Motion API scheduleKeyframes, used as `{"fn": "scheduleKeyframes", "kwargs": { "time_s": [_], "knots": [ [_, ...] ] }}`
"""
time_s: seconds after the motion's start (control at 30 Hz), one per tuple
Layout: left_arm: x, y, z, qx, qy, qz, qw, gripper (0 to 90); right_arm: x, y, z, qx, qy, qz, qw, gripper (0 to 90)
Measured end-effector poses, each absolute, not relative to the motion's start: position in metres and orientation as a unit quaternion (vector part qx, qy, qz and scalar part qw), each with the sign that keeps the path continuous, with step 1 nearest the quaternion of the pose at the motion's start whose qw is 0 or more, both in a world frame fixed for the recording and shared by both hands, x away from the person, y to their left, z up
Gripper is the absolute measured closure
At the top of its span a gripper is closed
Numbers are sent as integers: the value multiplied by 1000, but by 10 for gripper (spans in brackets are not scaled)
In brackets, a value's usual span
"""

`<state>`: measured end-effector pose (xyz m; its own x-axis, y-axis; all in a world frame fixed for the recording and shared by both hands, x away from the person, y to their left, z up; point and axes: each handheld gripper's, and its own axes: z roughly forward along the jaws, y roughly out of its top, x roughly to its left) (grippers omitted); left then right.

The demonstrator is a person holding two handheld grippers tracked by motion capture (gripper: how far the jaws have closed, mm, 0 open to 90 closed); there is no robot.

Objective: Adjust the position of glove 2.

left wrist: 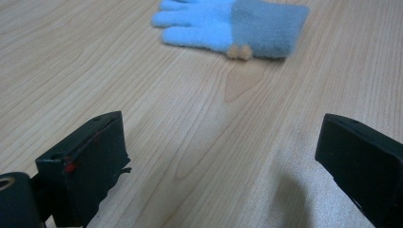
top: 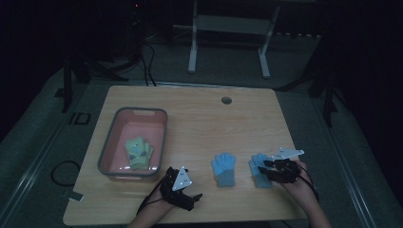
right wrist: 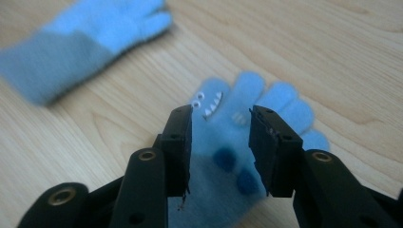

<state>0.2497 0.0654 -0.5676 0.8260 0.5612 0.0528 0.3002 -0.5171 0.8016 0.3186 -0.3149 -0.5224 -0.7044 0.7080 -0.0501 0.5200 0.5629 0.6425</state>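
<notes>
Looking down on the wooden counter (top: 190, 118), we see one grey-rimmed bin (top: 133, 142) at the left with a pink inside, and in it lies a yellow-green glove (top: 138, 153), flat on the bottom; whether it is one glove or a stacked pair we cannot tell. We count two blue gloves out on the counter: a plain one (top: 224, 168) near the middle and a second with a monster face (top: 260, 170) just to its right, apart from each other, both with fingers pointing far.

Our left gripper (top: 183, 190) sits near the counter's near edge, right of the bin's near corner, its jaws spread wide over bare wood, released, with the plain glove (left wrist: 233, 26) farther off. Our right gripper (right wrist: 221, 142) hangs over the monster-face glove (right wrist: 237, 137), its jaws partly parted on either side of the palm and holding nothing.

The far half of the counter lies free, with one small round hole (top: 226, 100) near the far edge. The right edge is close beside our right hand (top: 297, 183).
</notes>
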Motion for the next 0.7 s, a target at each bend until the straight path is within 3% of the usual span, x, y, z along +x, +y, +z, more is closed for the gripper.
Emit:
{"fn": "scheduleKeyframes", "kwargs": {
  "time_s": [0.37, 0.53, 0.7],
  "knots": [
    [250, 66, -568, 857, 253, 153, 421, 35, 321, -322, -541, 357, 872, 300, 148, 661],
    [250, 66, -568, 857, 254, 153, 421, 38, 318, -320, -542, 370, 865, 304, 151, 809],
    [250, 66, -568, 858, 253, 153, 421, 39, 316, -318, -542, 381, 859, 305, 152, 846]
  ]
}}
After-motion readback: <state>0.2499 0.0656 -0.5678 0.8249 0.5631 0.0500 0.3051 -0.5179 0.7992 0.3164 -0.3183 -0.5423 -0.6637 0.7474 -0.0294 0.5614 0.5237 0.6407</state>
